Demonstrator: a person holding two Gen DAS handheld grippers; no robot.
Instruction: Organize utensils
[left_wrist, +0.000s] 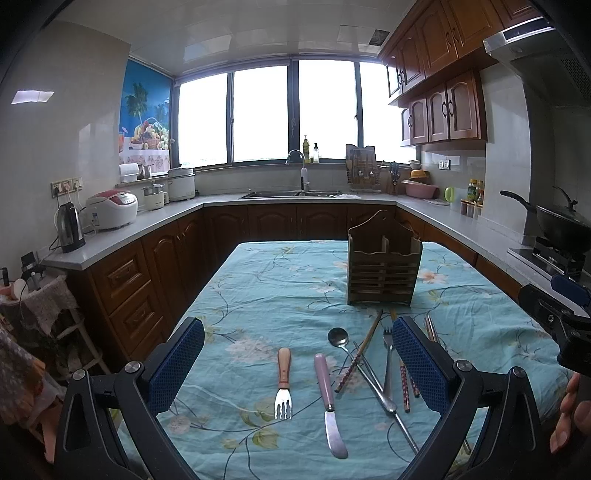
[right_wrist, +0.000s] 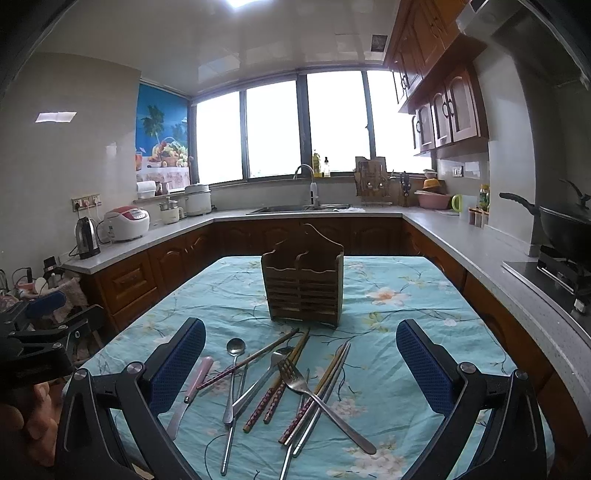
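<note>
A wooden utensil holder (left_wrist: 383, 268) stands upright on the table with the floral blue cloth (left_wrist: 280, 291); it also shows in the right wrist view (right_wrist: 303, 286). In front of it lie a wood-handled fork (left_wrist: 284, 384), a pink-handled knife (left_wrist: 328, 397), a metal spoon (left_wrist: 341, 341), a metal fork (right_wrist: 317, 395) and several chopsticks (right_wrist: 269, 397) in a loose pile. My left gripper (left_wrist: 298, 369) is open above the fork and knife. My right gripper (right_wrist: 301, 369) is open above the pile. Both are empty.
Kitchen counters run around the table on three sides, with a kettle (left_wrist: 70, 228), rice cooker (left_wrist: 112, 209), sink (left_wrist: 291, 192) and a wok on the stove (left_wrist: 557, 221). The other gripper shows at the right edge of the left wrist view (left_wrist: 557, 317).
</note>
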